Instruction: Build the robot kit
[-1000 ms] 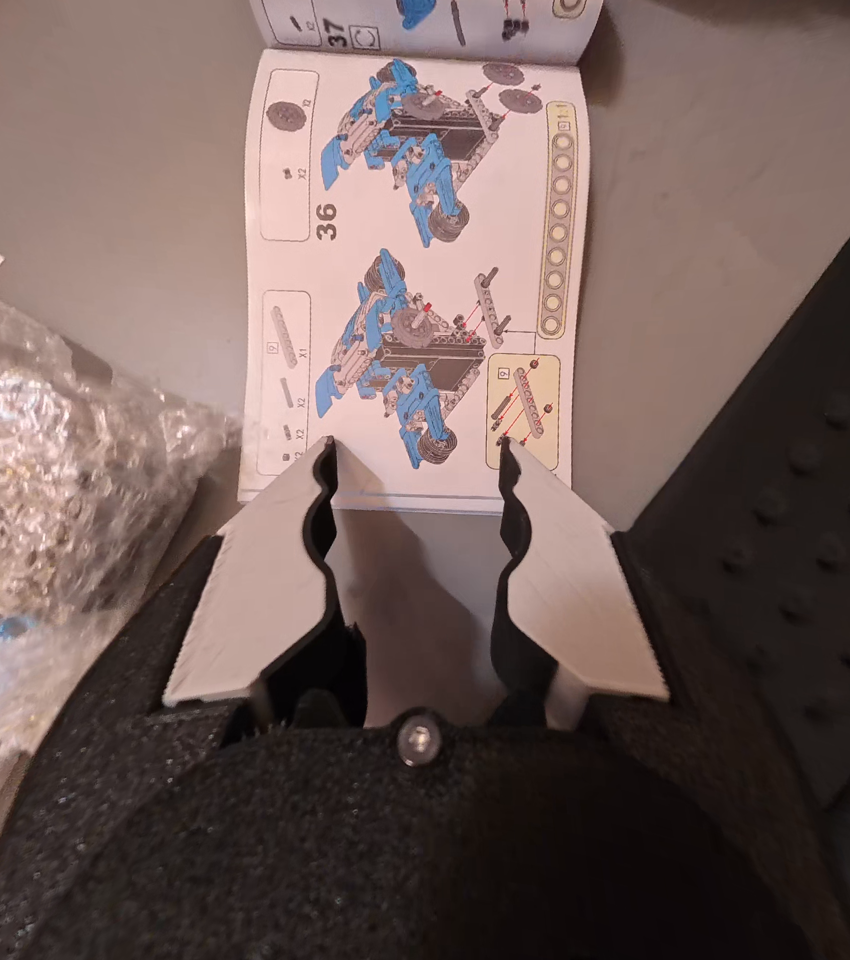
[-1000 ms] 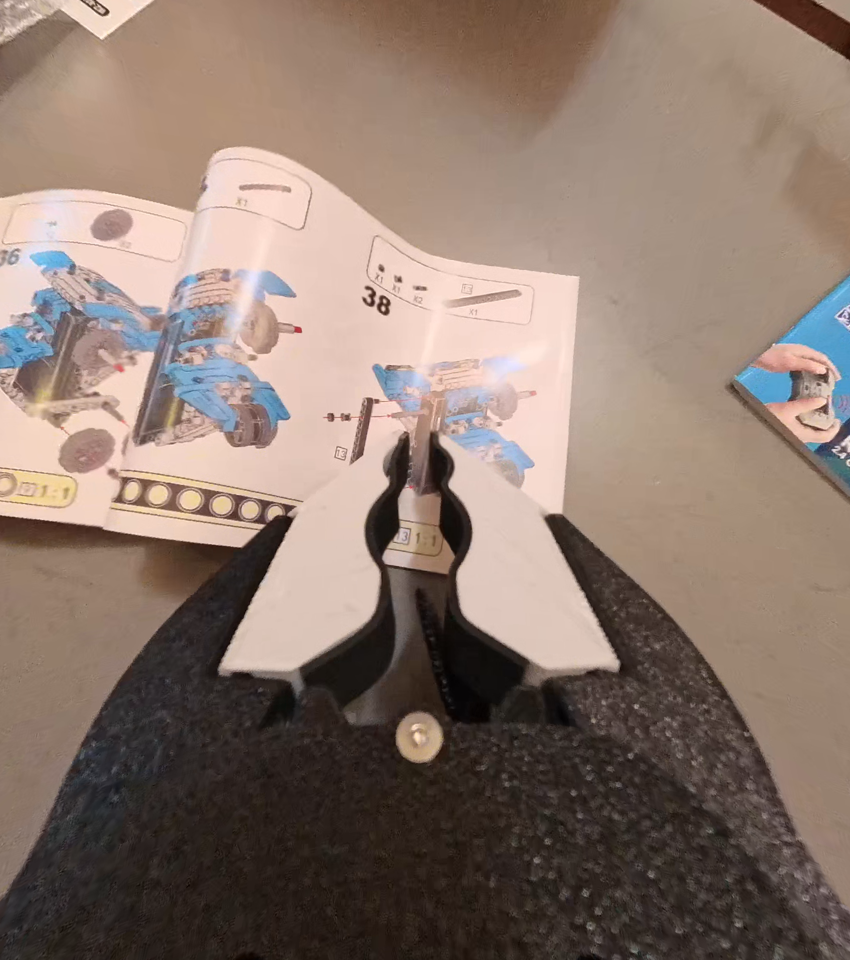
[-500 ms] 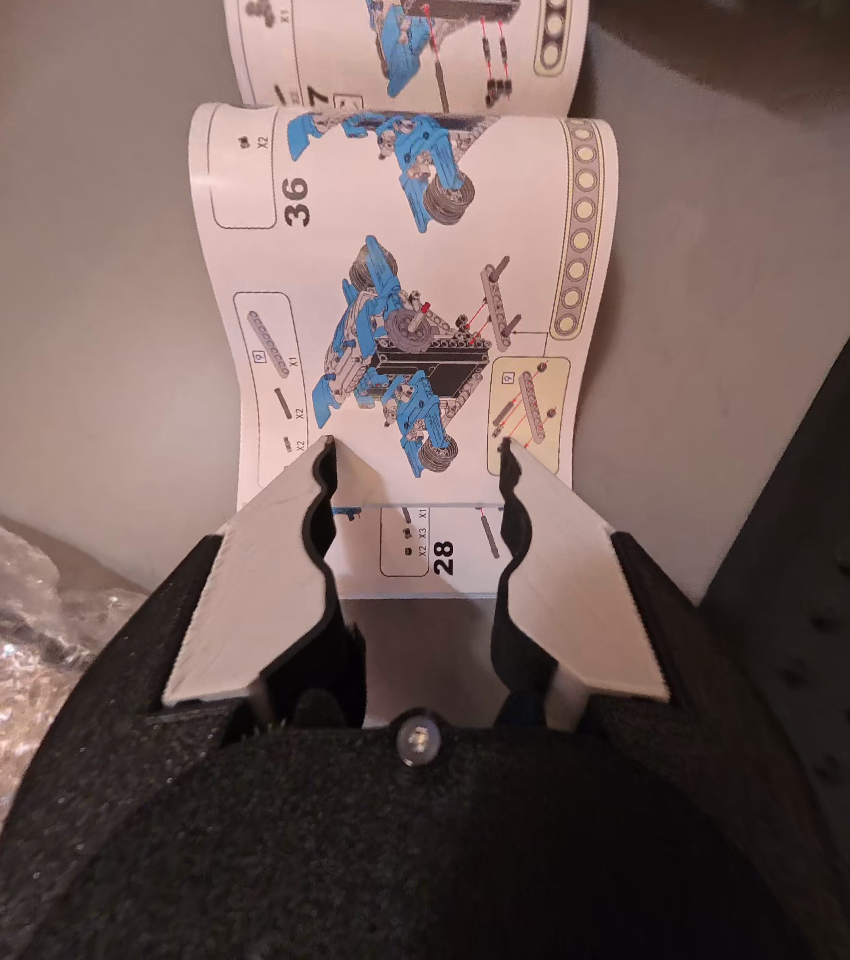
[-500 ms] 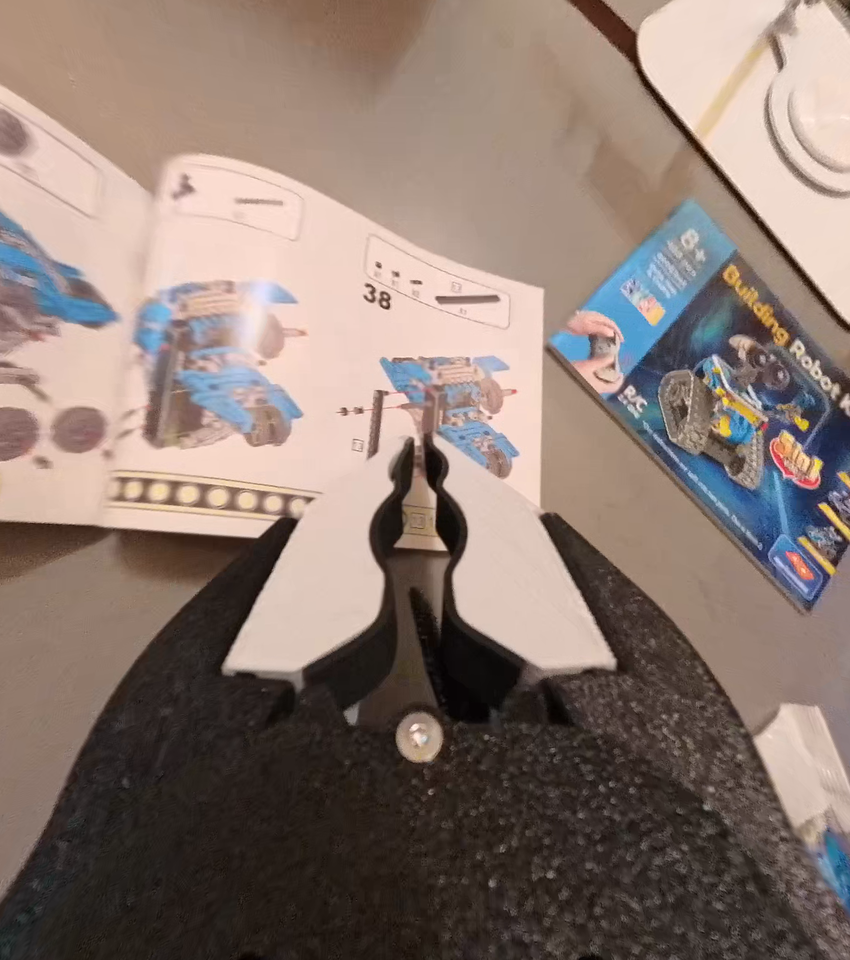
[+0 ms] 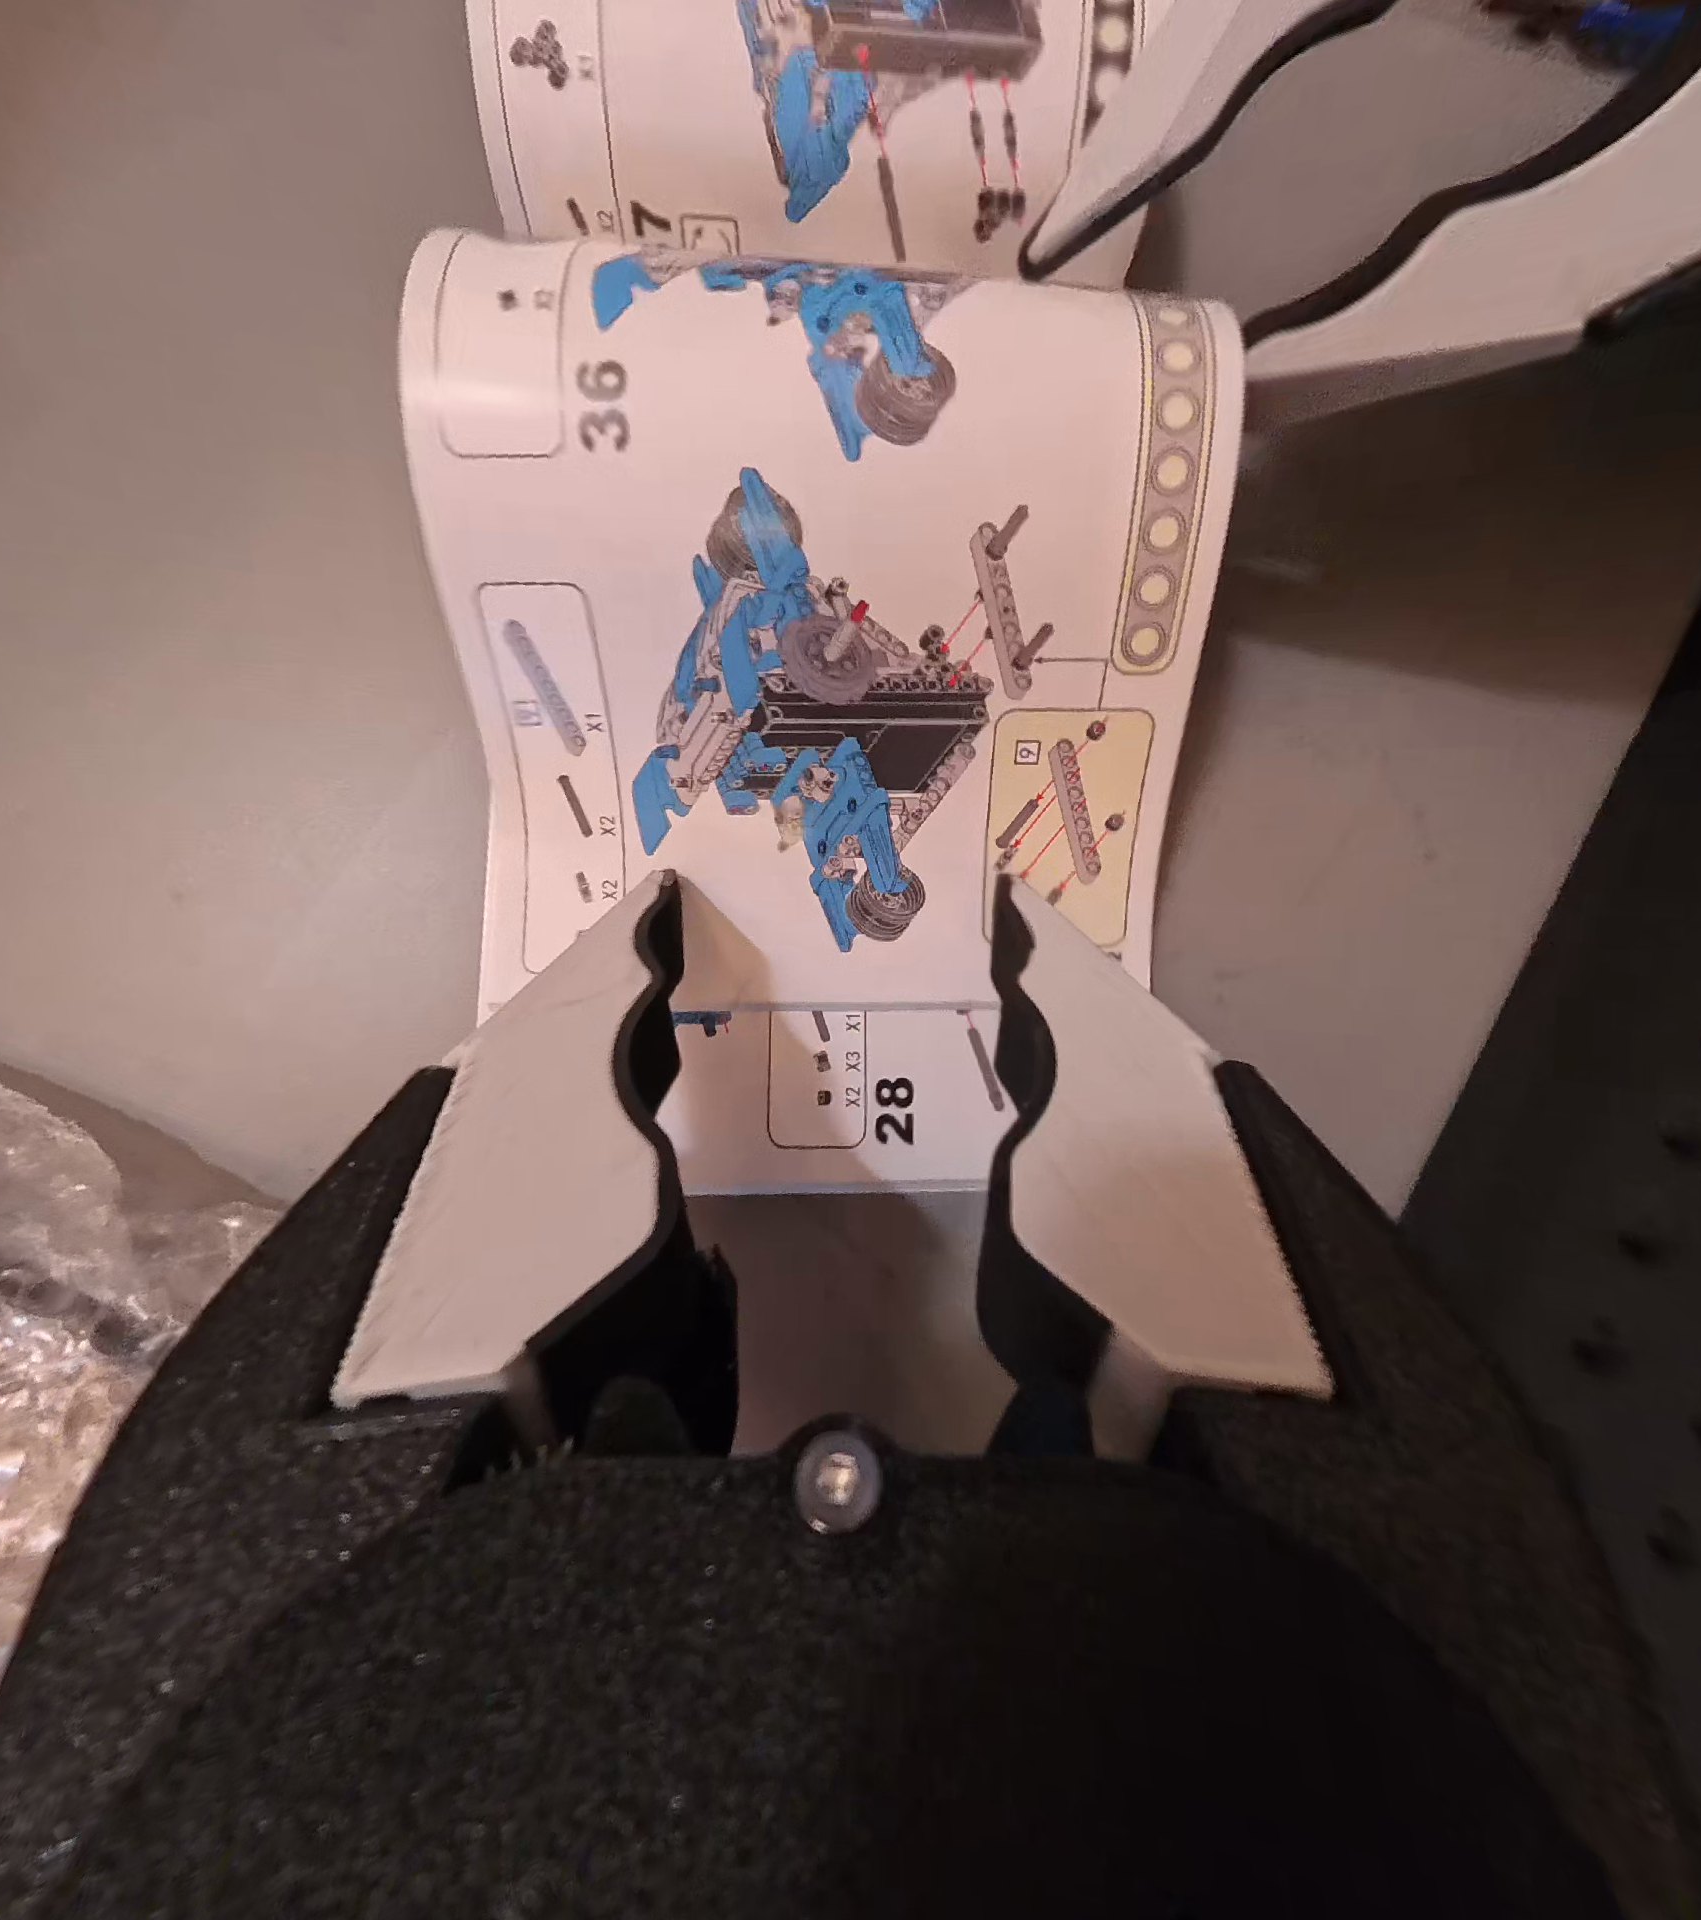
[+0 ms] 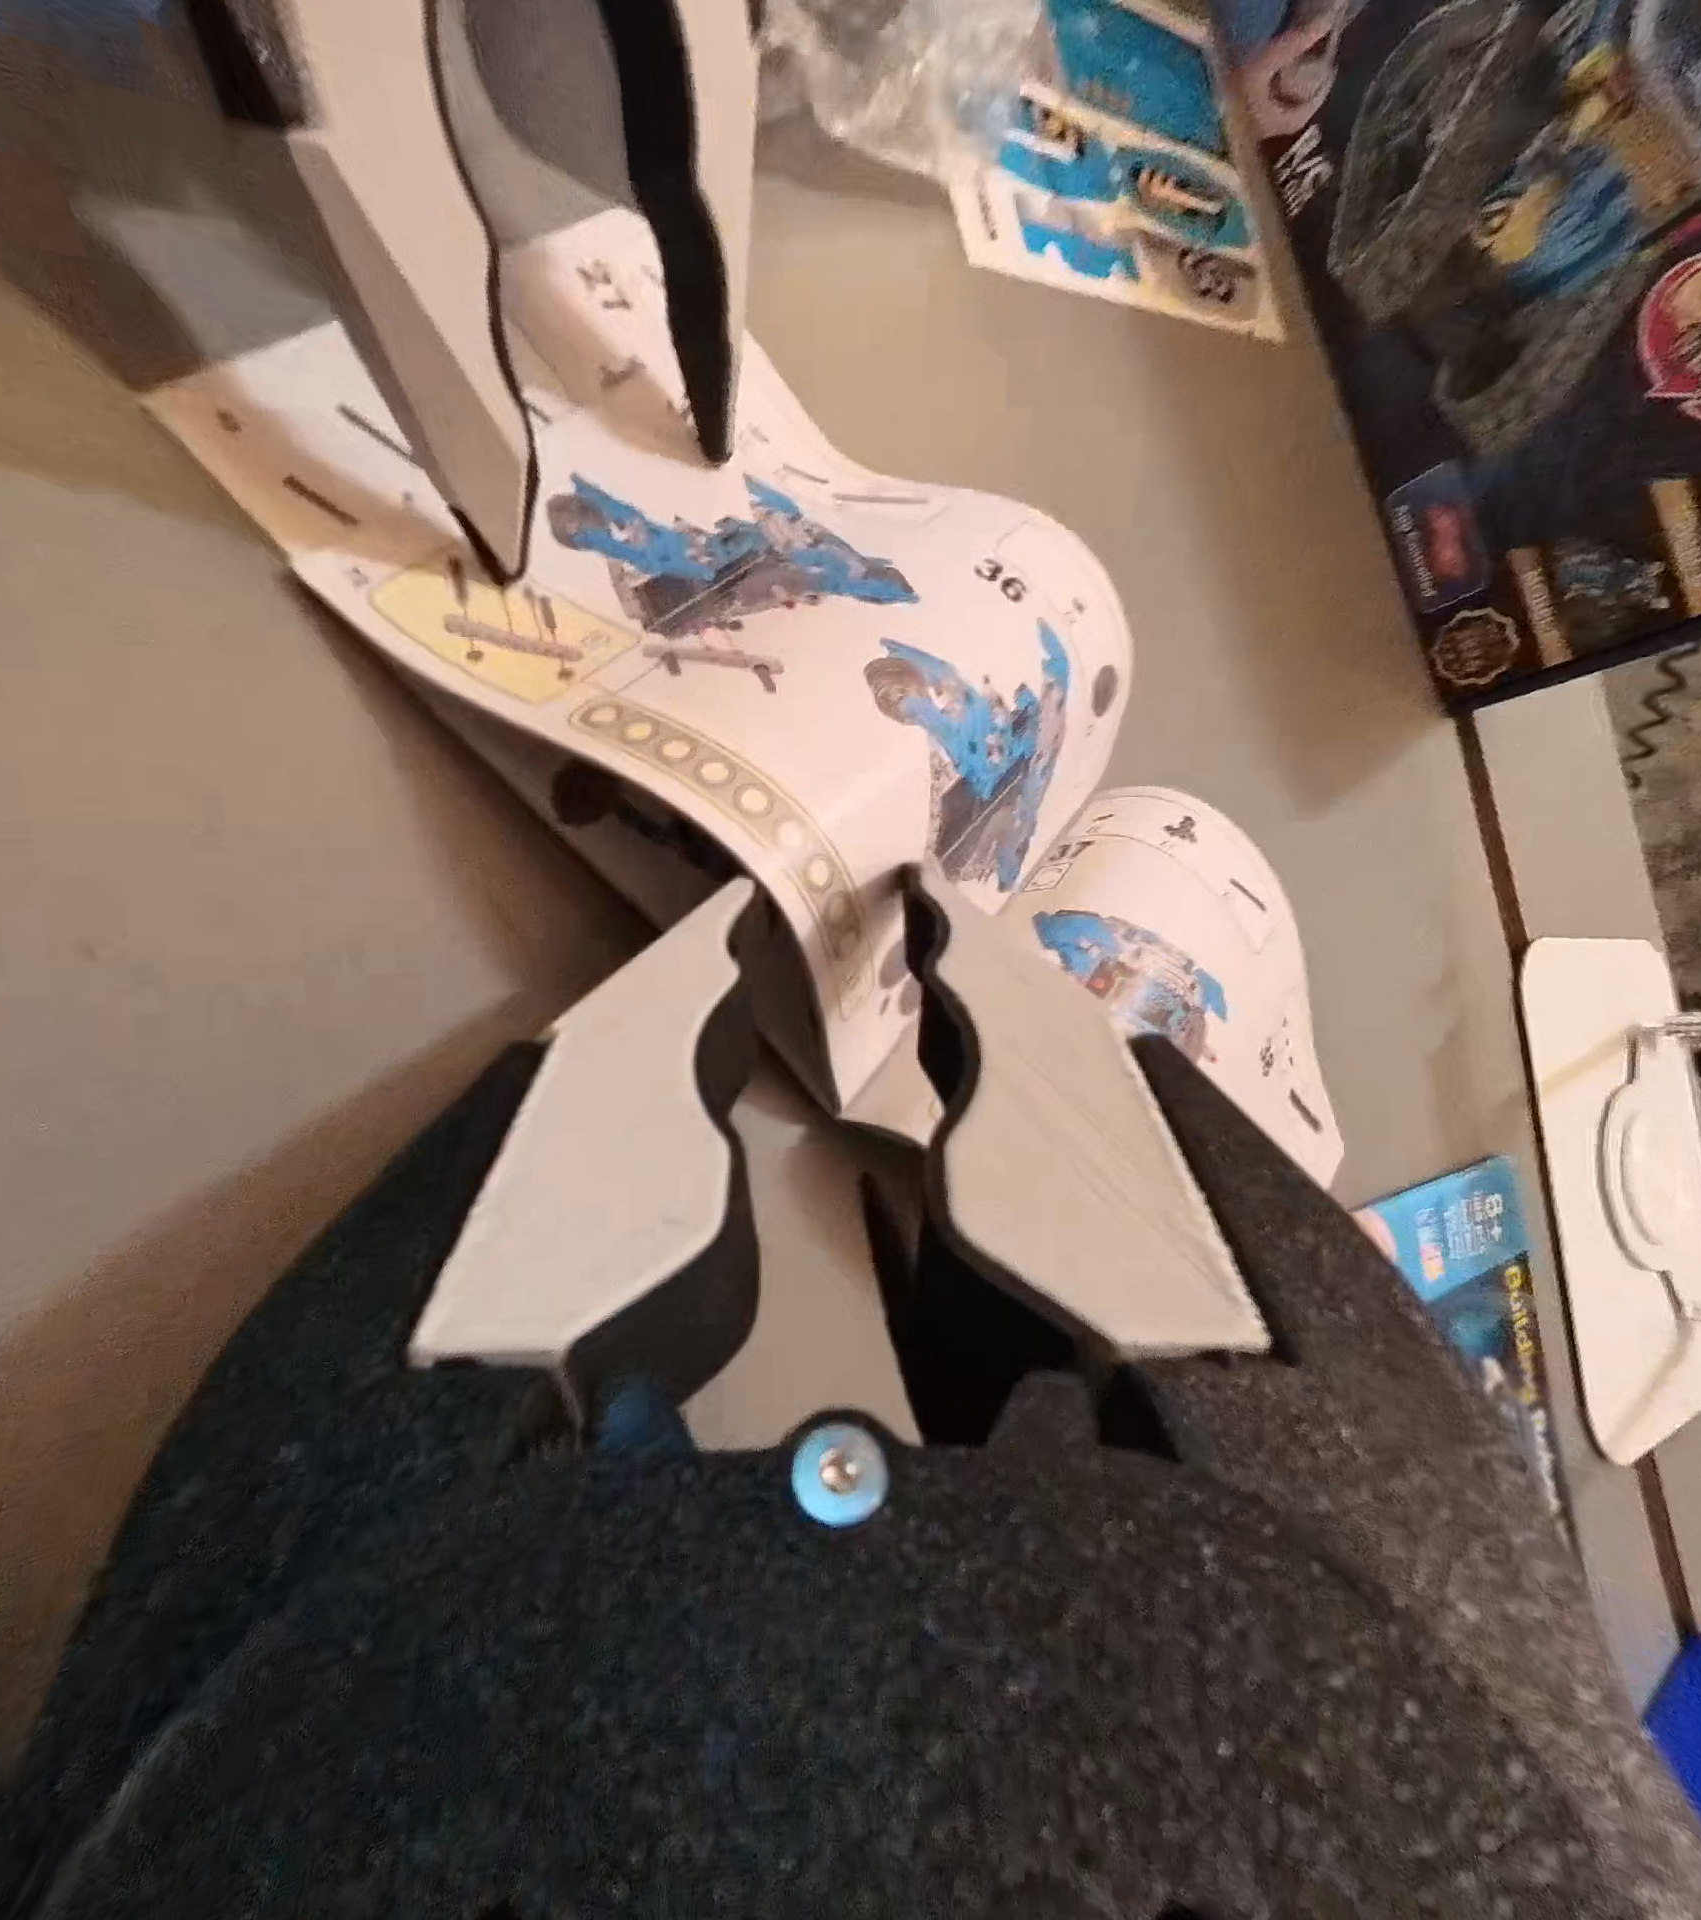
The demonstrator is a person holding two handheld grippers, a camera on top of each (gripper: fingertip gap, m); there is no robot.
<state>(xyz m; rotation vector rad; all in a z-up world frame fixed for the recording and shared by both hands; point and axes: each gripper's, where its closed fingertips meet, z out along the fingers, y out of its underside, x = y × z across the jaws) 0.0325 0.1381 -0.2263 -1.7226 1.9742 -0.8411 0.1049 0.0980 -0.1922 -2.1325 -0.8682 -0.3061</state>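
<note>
Grey table (image 5: pixel 150 623) underneath; my left hand-held gripper (image 5: pixel 835 883) spread over the limp booklet (image 5: pixel 804 644); right hand-held gripper (image 6: pixel 825 894) parted around its curled, floppy page edge.

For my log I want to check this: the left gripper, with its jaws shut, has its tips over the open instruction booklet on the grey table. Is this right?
Not quite. The left gripper has its jaws wide open, not shut; the left wrist view shows the clear gap between them. The rest holds: its tips are over the open instruction booklet on the grey table.
</note>
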